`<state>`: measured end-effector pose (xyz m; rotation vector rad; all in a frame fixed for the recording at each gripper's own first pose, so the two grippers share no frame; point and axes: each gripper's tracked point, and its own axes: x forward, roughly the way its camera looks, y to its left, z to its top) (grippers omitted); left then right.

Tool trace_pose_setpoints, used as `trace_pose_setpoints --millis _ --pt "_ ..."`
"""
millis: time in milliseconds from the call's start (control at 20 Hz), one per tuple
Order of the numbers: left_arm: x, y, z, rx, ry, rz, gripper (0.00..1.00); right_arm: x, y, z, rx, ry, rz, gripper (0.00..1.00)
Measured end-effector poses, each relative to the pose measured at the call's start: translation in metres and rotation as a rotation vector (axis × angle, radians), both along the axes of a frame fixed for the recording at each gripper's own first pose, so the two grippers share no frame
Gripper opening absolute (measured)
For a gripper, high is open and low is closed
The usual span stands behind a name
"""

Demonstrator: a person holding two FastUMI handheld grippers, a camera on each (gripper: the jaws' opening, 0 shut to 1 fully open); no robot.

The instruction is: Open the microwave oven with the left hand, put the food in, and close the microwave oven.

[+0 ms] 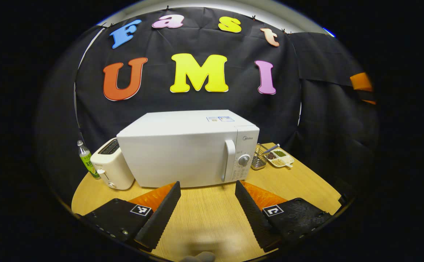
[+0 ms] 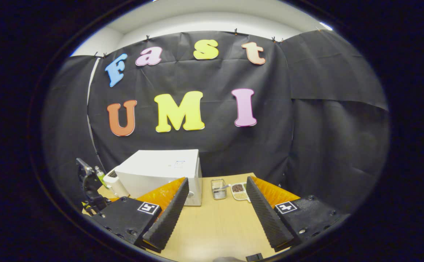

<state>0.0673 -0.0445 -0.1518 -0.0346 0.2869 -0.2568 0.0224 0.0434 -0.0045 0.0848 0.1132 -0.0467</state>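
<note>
Black cloth (image 2: 306, 120) drapes the booth behind a wooden table (image 1: 204, 214), under what seems a pale ceiling (image 2: 212, 18).

One microwave oven (image 1: 183, 149), one toaster (image 1: 112, 165), one bottle (image 1: 86, 158), one wire basket (image 1: 259, 160), one divided dish (image 1: 280, 157)

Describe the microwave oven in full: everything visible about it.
The microwave oven is a white, boxy appliance standing upright on the wooden table, door shut. A vertical white handle runs down the door's right edge; beside it a control panel carries a round grey knob. Small stickers sit on its top. A white toaster stands close at its left; whether they touch is unclear. Neither tongs touches it.
</note>
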Motion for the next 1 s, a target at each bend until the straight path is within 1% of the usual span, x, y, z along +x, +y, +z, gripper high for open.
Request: trace_pose_setpoints --millis 50,100,200,250,300,350,400,450,500,550,600,650,700,750,800,850,900,950,1000 --pt "-0.006 0.009 0.019 -0.006 -0.022 0.009 0.95 0.001 0.007 0.004 -0.002 -0.011 0.011 0.91" --pt "-0.011 0.015 0.036 -0.011 -0.042 0.010 0.95 0.002 0.014 0.009 -0.002 -0.023 0.025 1.00" --pt "-0.029 0.029 0.077 -0.036 -0.088 0.023 0.95 0.001 0.029 0.023 0.000 -0.060 0.050 1.00" --pt "-0.034 0.037 0.093 -0.049 -0.104 0.033 0.95 -0.001 0.035 0.031 0.002 -0.076 0.062 0.91" --pt "-0.038 0.044 0.107 -0.060 -0.122 0.042 0.95 0.000 0.040 0.036 0.007 -0.087 0.070 1.00" --pt "-0.043 0.051 0.121 -0.072 -0.139 0.050 0.94 -0.003 0.044 0.043 0.024 -0.106 0.079 0.91" --pt "-0.048 0.057 0.136 -0.083 -0.161 0.056 0.94 -0.005 0.048 0.052 0.040 -0.122 0.086 0.92" --pt "-0.053 0.062 0.150 -0.094 -0.184 0.066 0.93 -0.007 0.049 0.057 0.041 -0.131 0.086 1.00" --pt "-0.055 0.065 0.162 -0.099 -0.207 0.073 0.93 -0.008 0.047 0.058 0.035 -0.132 0.079 0.91" --pt "-0.059 0.067 0.173 -0.101 -0.233 0.080 0.93 -0.009 0.046 0.063 0.028 -0.141 0.077 1.00" --pt "-0.062 0.072 0.184 -0.099 -0.258 0.089 0.93 -0.011 0.046 0.070 0.023 -0.155 0.072 1.00" --pt "-0.063 0.077 0.194 -0.096 -0.283 0.105 0.93 -0.013 0.046 0.077 0.015 -0.165 0.068 0.92" --pt "-0.064 0.083 0.201 -0.094 -0.294 0.124 0.93 -0.013 0.045 0.081 0.007 -0.178 0.064 1.00" --pt "-0.066 0.085 0.205 -0.100 -0.297 0.135 0.93 -0.014 0.046 0.085 0.002 -0.187 0.064 0.92" --pt "-0.067 0.088 0.209 -0.103 -0.299 0.146 0.93 -0.015 0.047 0.088 0.001 -0.195 0.065 1.00" --pt "-0.067 0.092 0.211 -0.103 -0.300 0.158 0.93 -0.017 0.048 0.090 0.007 -0.200 0.067 1.00" --pt "-0.069 0.096 0.213 -0.098 -0.306 0.170 0.93 -0.018 0.051 0.090 0.015 -0.201 0.073 0.91" --pt "-0.070 0.099 0.216 -0.092 -0.315 0.181 0.93 -0.018 0.053 0.089 0.021 -0.197 0.077 1.00" --pt "-0.070 0.101 0.218 -0.090 -0.318 0.190 0.93 -0.020 0.053 0.087 0.021 -0.192 0.079 1.00"
